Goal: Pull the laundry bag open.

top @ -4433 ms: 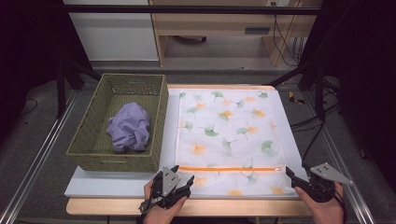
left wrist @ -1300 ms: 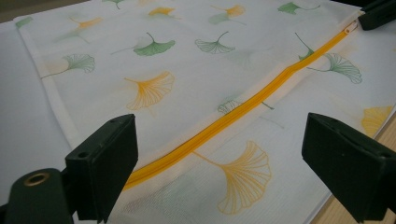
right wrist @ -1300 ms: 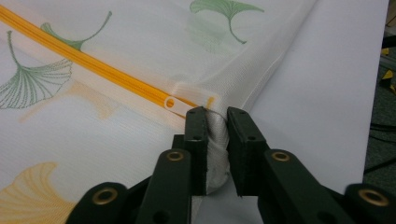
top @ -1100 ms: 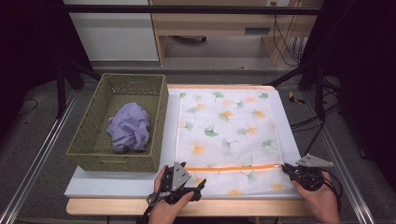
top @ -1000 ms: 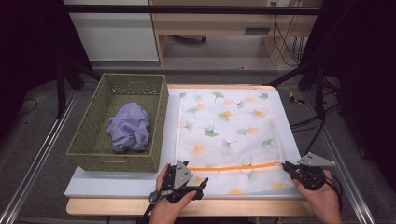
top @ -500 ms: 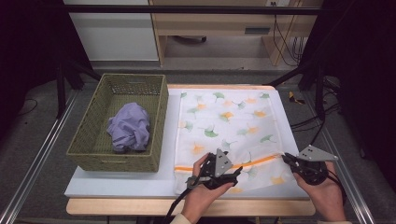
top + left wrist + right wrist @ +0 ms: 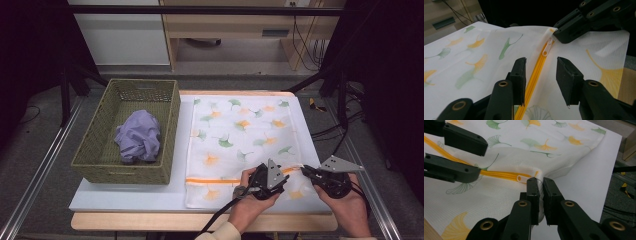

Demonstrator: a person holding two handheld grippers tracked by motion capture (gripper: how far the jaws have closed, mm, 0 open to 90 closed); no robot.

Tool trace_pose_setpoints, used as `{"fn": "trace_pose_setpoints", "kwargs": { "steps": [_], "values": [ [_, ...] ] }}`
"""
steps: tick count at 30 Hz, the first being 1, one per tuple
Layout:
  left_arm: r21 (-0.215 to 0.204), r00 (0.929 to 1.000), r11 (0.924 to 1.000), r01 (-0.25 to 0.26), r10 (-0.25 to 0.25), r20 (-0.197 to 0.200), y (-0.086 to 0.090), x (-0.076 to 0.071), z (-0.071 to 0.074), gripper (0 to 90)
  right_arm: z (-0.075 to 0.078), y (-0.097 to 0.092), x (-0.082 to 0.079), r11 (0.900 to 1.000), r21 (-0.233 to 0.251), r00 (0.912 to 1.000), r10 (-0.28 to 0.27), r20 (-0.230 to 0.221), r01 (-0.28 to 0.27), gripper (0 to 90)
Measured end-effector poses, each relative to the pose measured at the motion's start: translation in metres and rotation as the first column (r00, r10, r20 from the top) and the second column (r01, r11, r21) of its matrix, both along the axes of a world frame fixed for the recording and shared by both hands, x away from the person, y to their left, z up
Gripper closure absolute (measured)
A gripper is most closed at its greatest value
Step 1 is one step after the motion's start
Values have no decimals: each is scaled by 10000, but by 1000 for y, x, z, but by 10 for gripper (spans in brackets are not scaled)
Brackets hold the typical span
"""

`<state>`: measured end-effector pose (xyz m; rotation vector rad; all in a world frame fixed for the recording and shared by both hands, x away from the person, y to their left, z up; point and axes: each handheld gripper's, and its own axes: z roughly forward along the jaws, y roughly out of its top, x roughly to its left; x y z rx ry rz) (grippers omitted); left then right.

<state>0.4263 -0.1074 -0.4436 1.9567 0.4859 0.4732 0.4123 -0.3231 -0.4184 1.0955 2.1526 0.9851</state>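
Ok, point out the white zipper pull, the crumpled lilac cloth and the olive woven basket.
white zipper pull (image 7: 545,51): left gripper view, on its ring end.
crumpled lilac cloth (image 7: 138,135): high view, on the bundle's middle.
olive woven basket (image 7: 124,173): high view, on its near wall.

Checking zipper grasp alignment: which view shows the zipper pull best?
The left gripper view: the zipper pull lies unobstructed just ahead of the open jaws. The right gripper view shows it partly, beside the pinched fabric. In the high view it is too small to tell.

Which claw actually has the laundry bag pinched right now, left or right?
The right claw: its jaws are clamped on the laundry bag's edge by the zipper end. The left claw only straddles the orange zipper, jaws apart.
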Motion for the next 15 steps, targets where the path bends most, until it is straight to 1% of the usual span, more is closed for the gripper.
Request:
{"fn": "trace_pose_setpoints", "kwargs": {
  "steps": [2, 4, 5, 9, 11, 13, 14, 15],
  "values": [
    [8, 10000, 10000, -2, 2, 0, -4, 1, -1, 625, 0, 0, 0, 9999, -74, 9999, 93, 83, -93, 843],
    [-238, 9998, 9997, 5, -9, -193, -5, 2, -3, 650, 1, 2, -1, 9999, -73, 9999, 104, 73, -104, 845],
    [-281, 9997, 9996, 1, -7, -242, -5, 3, -4, 664, 1, 2, -1, 9998, -103, 9999, 149, 87, -149, 845],
    [-131, 9998, 9999, 52, -54, -179, -8, 2, -7, 702, 3, 3, -2, 9996, -190, 9997, 201, 142, -198, 846],
    [-220, 9998, 9997, 76, -80, -173, -9, 1, -7, 705, 3, 3, -2, 9996, -208, 9997, 212, 155, -209, 846],
    [-232, 9998, 9997, 100, -104, -150, -10, 1, -7, 704, 4, 3, -2, 9995, -219, 9995, 242, 183, -238, 847],
    [-204, 9998, 9997, 109, -112, -160, -11, 1, -8, 714, 4, 4, -2, 9996, -170, 9997, 212, 128, -210, 846],
    [-183, 9997, 9998, 124, -128, -197, -12, 2, -8, 717, 4, 3, -2, 9995, -230, 9996, 241, 143, -238, 846]
  ]
}}
